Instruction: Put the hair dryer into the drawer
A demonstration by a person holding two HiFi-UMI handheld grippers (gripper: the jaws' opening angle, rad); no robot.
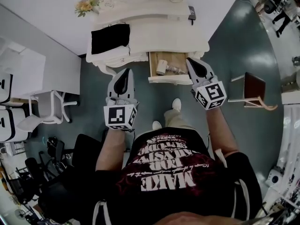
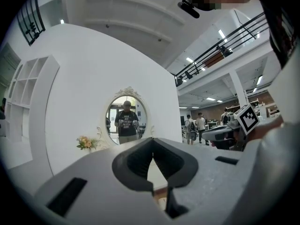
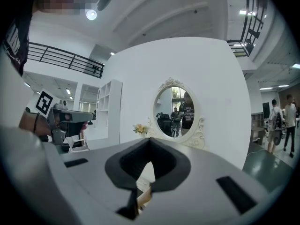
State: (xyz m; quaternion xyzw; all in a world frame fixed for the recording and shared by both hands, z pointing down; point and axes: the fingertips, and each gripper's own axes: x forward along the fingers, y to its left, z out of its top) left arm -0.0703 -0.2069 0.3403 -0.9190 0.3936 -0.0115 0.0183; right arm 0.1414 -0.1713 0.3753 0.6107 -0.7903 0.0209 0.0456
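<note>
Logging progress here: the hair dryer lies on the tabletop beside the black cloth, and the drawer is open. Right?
No. The hair dryer lies inside the open drawer, not on the tabletop beside the black cloth; the head view shows it. The drawer is open, as stated.

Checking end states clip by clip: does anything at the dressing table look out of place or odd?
Only the drawer, which stands pulled out from the dressing table with the hair dryer lying inside it. Nothing looks spilled, tipped or damaged.
</note>
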